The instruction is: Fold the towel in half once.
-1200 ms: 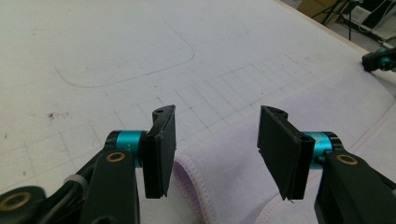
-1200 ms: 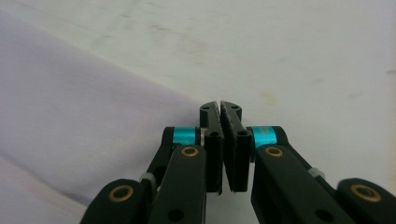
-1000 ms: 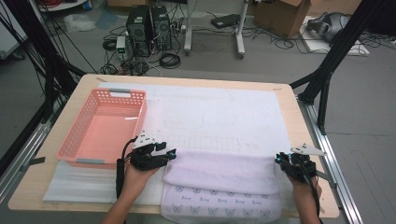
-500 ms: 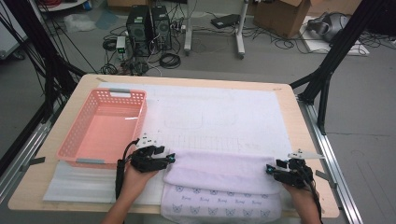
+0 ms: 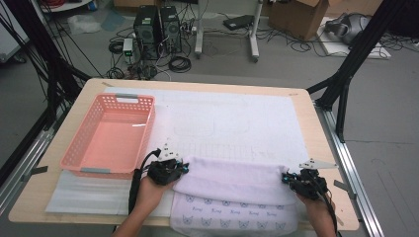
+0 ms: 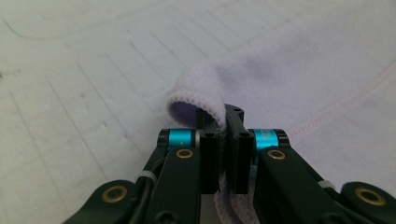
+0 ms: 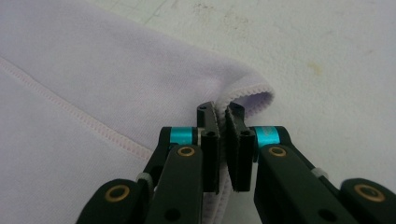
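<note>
Towel (image 5: 232, 180) lies at bench's near edge, pale lilac fleece w/ pink stitch line, half folded; butterfly-print layer shows nearest the person. Both tongs have just been closing and now pinch its fold ends: left tongs (image 6: 223, 122) on the left end, right tongs (image 7: 220, 116) on the right. Prob. ready to lift & carry the fold. Basket (image 5: 79, 163) sits at left.

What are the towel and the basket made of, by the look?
Towel: soft knit or fleece-like cloth, pale lilac, matte; fuzzy nap and a stitched hem show in both gripper views, and it folds limply where the left tongs and right tongs pinch it. Exact fibre can't be told.
Basket: likely moulded plastic, pink, slightly glossy; rigid lattice walls with a light glint on the floor.
</note>
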